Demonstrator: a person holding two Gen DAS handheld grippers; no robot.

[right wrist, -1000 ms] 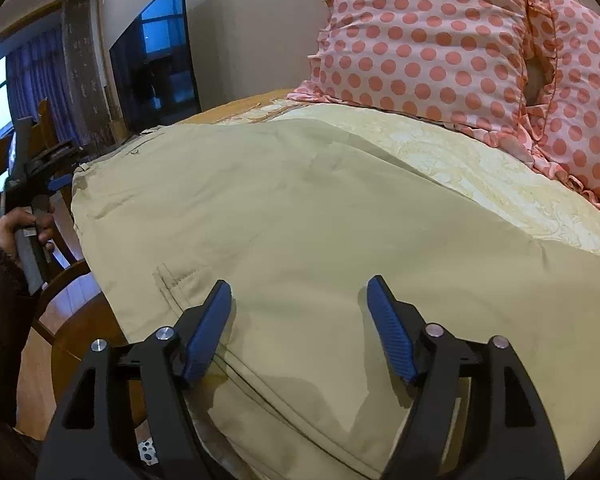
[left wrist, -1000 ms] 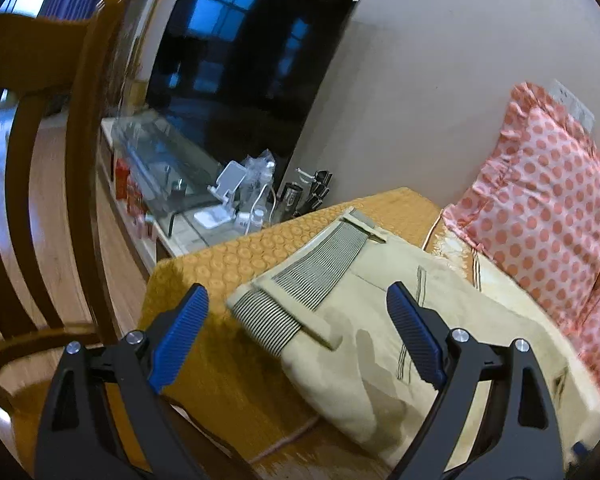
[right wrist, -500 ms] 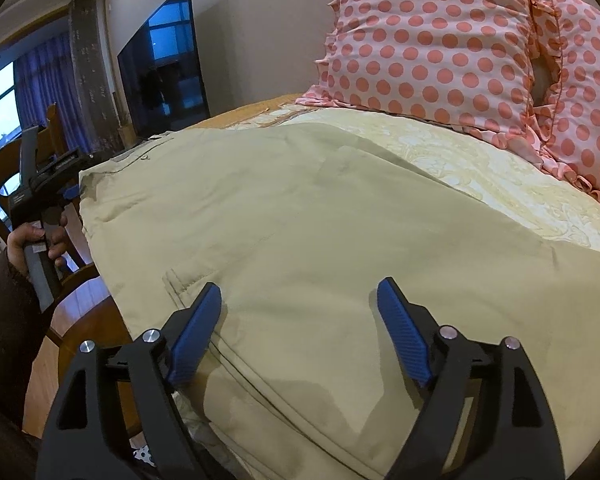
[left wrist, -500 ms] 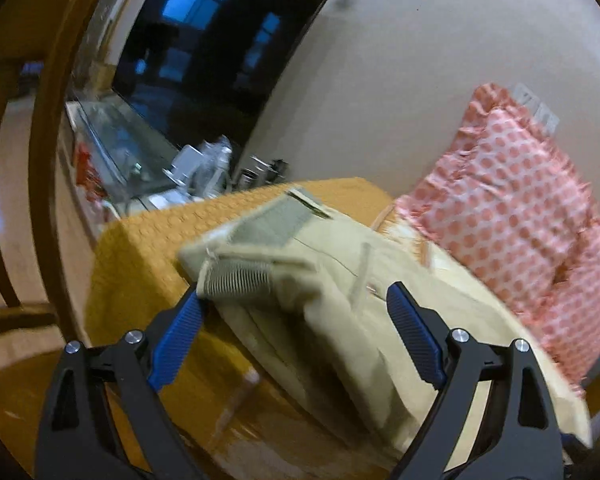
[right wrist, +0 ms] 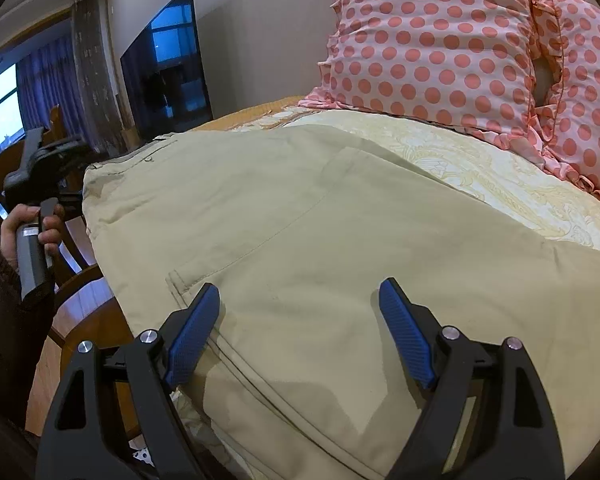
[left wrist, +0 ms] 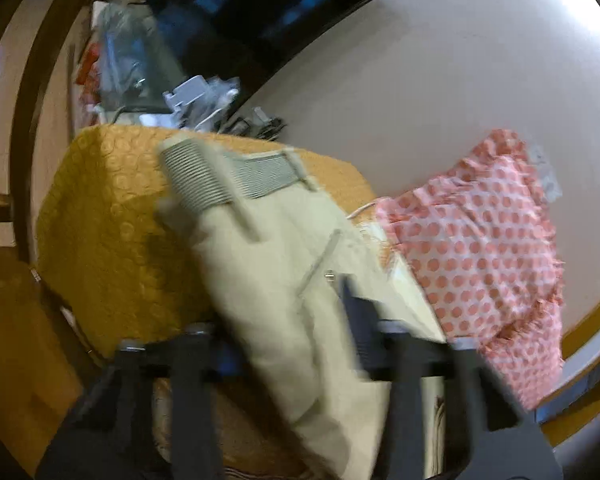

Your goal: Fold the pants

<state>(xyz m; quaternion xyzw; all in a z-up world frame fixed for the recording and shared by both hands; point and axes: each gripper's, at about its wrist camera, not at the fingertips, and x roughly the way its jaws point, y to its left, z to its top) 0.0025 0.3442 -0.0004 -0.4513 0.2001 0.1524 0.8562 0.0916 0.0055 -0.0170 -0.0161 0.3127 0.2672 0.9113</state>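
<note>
Pants [left wrist: 284, 280] lie on the bed, and in your left wrist view, which is blurred, the beige cloth with its striped waistband [left wrist: 204, 184] runs between the fingers of your left gripper [left wrist: 292, 336]. You cannot tell there whether those fingers are clenched on the cloth or just around it. An orange cover [left wrist: 112, 216] sits under the waistband, and a dotted pillow [left wrist: 488, 248] lies to the right.

In your right wrist view, your right gripper [right wrist: 300, 328] hovers over the pants [right wrist: 300, 216] with its 2 blue fingers [right wrist: 192, 332] spread apart, grasping nothing. Your left hand [right wrist: 24, 232] holds the other gripper at the far left edge of the pants. 2 dotted pillows [right wrist: 432, 40] rest behind.
</note>
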